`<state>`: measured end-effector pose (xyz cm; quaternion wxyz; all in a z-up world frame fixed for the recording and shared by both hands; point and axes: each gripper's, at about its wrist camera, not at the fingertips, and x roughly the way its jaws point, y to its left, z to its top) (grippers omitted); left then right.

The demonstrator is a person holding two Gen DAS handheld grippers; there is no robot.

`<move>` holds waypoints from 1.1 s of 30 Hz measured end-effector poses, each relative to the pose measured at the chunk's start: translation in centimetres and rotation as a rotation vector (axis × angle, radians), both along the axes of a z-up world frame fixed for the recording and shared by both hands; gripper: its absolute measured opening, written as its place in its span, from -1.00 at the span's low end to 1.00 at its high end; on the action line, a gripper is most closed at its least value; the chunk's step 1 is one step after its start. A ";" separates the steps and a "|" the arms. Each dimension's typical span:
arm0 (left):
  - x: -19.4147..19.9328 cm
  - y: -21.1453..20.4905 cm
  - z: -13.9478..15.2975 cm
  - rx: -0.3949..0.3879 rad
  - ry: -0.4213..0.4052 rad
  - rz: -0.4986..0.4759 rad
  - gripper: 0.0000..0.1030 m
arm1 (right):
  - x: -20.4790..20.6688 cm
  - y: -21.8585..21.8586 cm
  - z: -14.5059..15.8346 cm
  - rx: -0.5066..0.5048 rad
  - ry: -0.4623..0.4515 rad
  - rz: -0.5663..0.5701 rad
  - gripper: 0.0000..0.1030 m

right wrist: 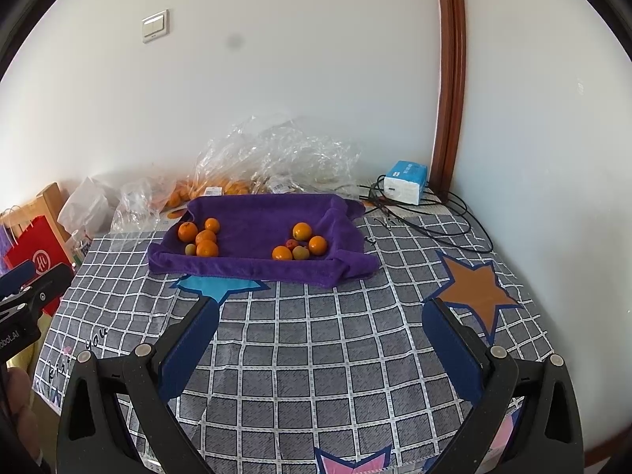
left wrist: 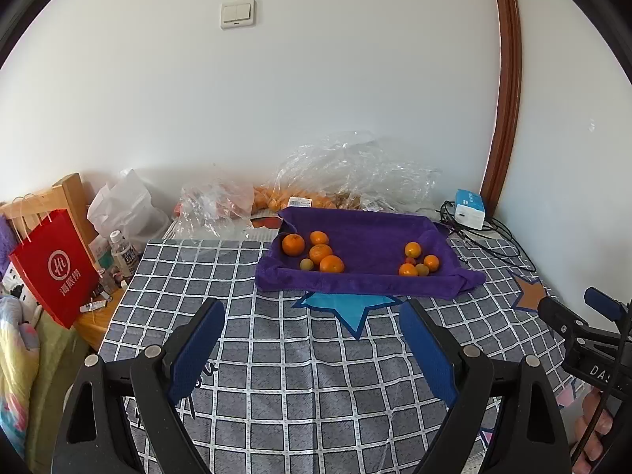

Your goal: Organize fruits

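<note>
— Purple towel tray [left wrist: 367, 237] on checked cloth [left wrist: 300, 355]: two clusters of fruit, left cluster [left wrist: 314, 254], right cluster [left wrist: 418, 262].
— Grippers?
— Left hand-held gripper [left wrist: 312, 316] and right hand-held gripper [right wrist: 320, 312] both spread wide, empty, well short of the tray.

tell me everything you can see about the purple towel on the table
The purple towel looks like soft, fuzzy cloth. It lies on the checked tablecloth with its edges rolled up into a shallow tray, corners bunched. Two clusters of fruit rest on it, a left cluster and a right cluster, mostly oranges. Clear plastic bags sit behind it. Its front edge overlaps a blue star print. Neither gripper touches it.
</note>
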<state>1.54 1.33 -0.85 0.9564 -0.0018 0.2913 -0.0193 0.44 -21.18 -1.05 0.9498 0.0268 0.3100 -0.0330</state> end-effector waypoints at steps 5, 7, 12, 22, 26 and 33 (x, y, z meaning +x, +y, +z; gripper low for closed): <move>-0.2 0.0 0.1 -0.001 -0.004 0.001 0.74 | 0.0 0.1 0.1 -0.001 -0.002 0.004 0.97; -0.2 0.0 0.1 -0.002 -0.006 0.000 0.74 | 0.0 0.1 0.1 0.000 -0.001 0.007 0.97; -0.3 0.0 0.1 -0.006 -0.010 0.000 0.74 | -0.1 0.2 0.0 0.001 -0.001 0.009 0.97; -0.5 0.2 0.2 -0.011 -0.012 -0.001 0.74 | -0.1 0.4 0.1 -0.004 -0.003 0.017 0.97; -0.5 0.2 0.3 -0.014 -0.012 -0.003 0.74 | -0.2 0.5 0.1 0.003 -0.005 0.021 0.97; -0.4 0.1 0.3 -0.018 -0.012 0.000 0.75 | -0.2 0.8 0.1 -0.004 -0.004 0.025 0.97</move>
